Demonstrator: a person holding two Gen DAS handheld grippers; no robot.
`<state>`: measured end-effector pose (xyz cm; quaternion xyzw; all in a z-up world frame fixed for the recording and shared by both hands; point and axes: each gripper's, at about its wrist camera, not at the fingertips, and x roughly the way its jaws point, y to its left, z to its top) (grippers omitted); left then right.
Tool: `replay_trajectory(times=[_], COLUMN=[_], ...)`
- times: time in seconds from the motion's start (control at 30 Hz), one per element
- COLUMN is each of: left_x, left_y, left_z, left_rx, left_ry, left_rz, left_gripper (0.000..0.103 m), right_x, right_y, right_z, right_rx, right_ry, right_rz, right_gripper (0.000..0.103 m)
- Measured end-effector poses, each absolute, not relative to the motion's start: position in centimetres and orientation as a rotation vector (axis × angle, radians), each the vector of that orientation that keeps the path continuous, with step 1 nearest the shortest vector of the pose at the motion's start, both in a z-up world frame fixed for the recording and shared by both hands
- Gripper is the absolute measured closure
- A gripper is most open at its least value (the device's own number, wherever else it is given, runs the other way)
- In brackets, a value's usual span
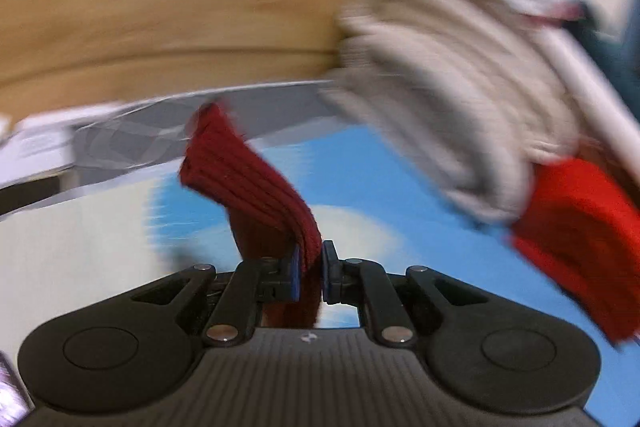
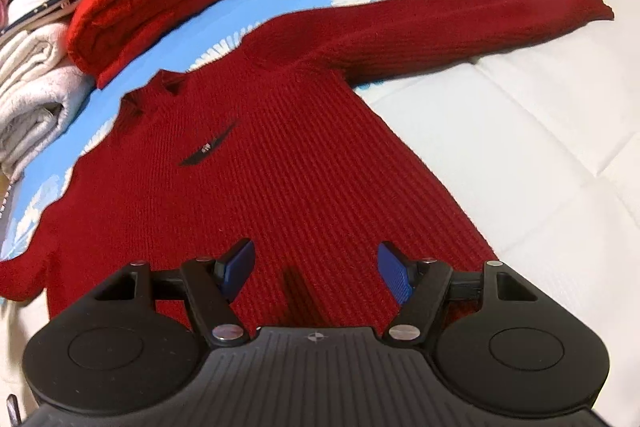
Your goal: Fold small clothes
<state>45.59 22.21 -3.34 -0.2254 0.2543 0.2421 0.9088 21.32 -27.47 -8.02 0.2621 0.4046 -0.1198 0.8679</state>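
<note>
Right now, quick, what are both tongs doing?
Left tongs: closed on the dark red ribbed knit sweater.
Right tongs: open, holding nothing, above the sweater's body.

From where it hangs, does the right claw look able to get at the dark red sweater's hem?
Probably yes. The right claw hangs open just above the dark red sweater, its lower body spread flat directly below, and nothing lies between the pads and the knit.

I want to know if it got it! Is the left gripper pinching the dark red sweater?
Touching. The left wrist view shows the left gripper with its blue pads pressed on a lifted strip of the dark red sweater.
</note>
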Motion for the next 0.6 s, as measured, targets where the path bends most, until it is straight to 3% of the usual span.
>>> replay_trajectory(times=[0.17, 0.3, 0.33, 0.37, 0.4, 0.43, 0.5, 0.6], left_x=[45.2, 42.9, 42.4, 42.3, 42.2, 41.7, 40.0, 37.5], left_y=[5.6, -9.1, -12.1, -14.8, -17.0, -18.1, -17.8, -12.9], left_z=[-1.1, -5.3, -7.0, -8.9, -10.9, -12.2, -13.5, -13.2], left_rx=[-0.359, -0.189, -0.131, -0.061, 0.029, 0.093, 0.177, 0.141], left_ry=[0.521, 0.598, 0.639, 0.713, 0.804, 0.834, 0.796, 0.802], left_rz=[0.155, -0.125, -0.181, -0.241, -0.278, -0.26, -0.229, -0.2], left_gripper=[0.092, 0.086, 0.069, 0.033, 0.02, 0.015, 0.013, 0.005], right_x=[20.9, 20.5, 20.6, 20.6, 20.6, 20.6, 20.4, 20.0], right_y=[-27.7, -28.1, -28.2, -28.3, -28.4, -28.5, -28.9, -29.6], right_z=[-7.0, -6.5, -6.5, -6.5, -6.4, -6.4, -6.2, -5.9], right_rx=[0.548, 0.553, 0.549, 0.548, 0.549, 0.549, 0.553, 0.561], right_ry=[0.81, 0.794, 0.794, 0.795, 0.796, 0.796, 0.794, 0.782], right_rz=[-0.242, -0.24, -0.241, -0.239, -0.237, -0.233, -0.226, -0.22], right_gripper=[0.033, 0.033, 0.033, 0.033, 0.033, 0.033, 0.033, 0.033])
